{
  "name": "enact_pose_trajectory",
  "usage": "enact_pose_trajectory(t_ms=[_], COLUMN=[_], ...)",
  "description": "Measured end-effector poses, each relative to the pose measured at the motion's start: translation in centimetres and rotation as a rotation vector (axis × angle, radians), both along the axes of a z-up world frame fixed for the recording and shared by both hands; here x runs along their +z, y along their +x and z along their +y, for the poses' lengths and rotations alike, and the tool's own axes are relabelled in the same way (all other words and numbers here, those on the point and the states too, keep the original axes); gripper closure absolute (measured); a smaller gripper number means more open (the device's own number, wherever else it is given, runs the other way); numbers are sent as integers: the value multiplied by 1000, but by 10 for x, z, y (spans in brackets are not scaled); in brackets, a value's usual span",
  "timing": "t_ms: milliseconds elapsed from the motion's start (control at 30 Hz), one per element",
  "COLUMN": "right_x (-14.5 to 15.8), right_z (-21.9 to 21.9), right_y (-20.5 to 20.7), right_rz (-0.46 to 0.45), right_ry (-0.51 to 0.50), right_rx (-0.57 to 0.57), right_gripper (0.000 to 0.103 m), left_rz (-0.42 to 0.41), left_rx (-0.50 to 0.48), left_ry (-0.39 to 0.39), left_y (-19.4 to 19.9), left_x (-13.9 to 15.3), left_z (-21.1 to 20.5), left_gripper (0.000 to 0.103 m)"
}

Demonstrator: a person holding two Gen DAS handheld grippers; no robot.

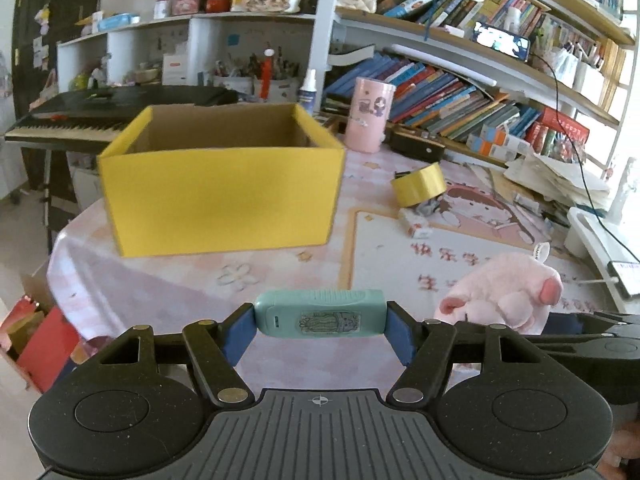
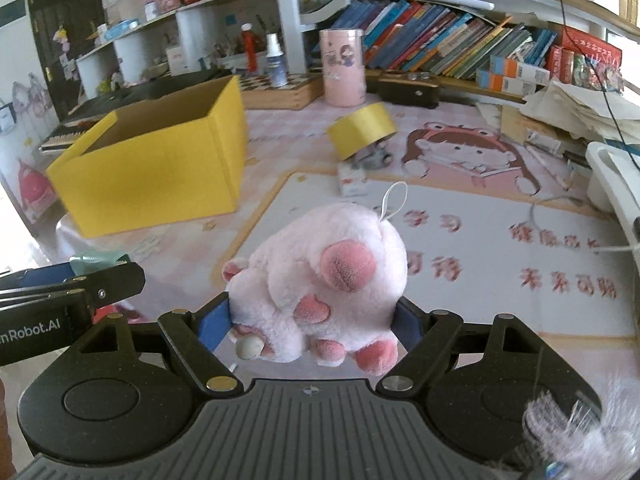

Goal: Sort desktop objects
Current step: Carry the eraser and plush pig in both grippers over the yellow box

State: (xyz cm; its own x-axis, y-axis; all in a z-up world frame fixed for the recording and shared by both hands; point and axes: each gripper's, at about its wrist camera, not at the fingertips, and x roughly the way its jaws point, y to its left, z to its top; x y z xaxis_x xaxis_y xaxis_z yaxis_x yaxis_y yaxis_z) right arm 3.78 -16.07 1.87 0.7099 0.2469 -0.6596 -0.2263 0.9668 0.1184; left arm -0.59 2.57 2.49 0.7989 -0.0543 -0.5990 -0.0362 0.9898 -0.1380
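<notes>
Still, much stays unclear: the box's (image 1: pixel 220 196) floor is hidden behind its yellow front wall, and the things under the tape roll (image 1: pixel 419 184) blur together. Bare tablecloth (image 1: pixel 168 280) lies between both grippers and the box — open room. The left gripper (image 1: pixel 320 326) clamps a teal device (image 1: pixel 320 312) crosswise between its blue pads; the right gripper (image 2: pixel 314 320) squeezes a pink plush toy (image 2: pixel 320 276), both raised above the table.

On the table: one yellow cardboard box (image 1: pixel 220 196), one yellow tape roll (image 1: pixel 419 184), one pink canister (image 1: pixel 368 114), one pink plush toy (image 2: pixel 320 276), one teal device (image 1: pixel 320 312), two grippers.
</notes>
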Motion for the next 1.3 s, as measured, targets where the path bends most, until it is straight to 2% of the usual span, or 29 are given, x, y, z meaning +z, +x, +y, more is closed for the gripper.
enact_pose_trajectory(t_ms=[267,667,1033,1300], right_x=[-9,-7,-3,8], right_z=[43,88,114,124], right_y=[-25,-35,-33,-24], right_rz=[45,42,23,-25], right_ry=[11,4,-10,-14], right_rx=[80,169,216,230], right_gripper=[23,23,23,23], left_rz=[18,8,-17,-83], left_rx=[61,147,184,191], left_ry=[-9,-16,-15,19], left_y=[-29,-52,-56,-50], left_x=[-3,-3,0,15], left_z=[38,74,94,100], left_gripper=[34,34,34,34])
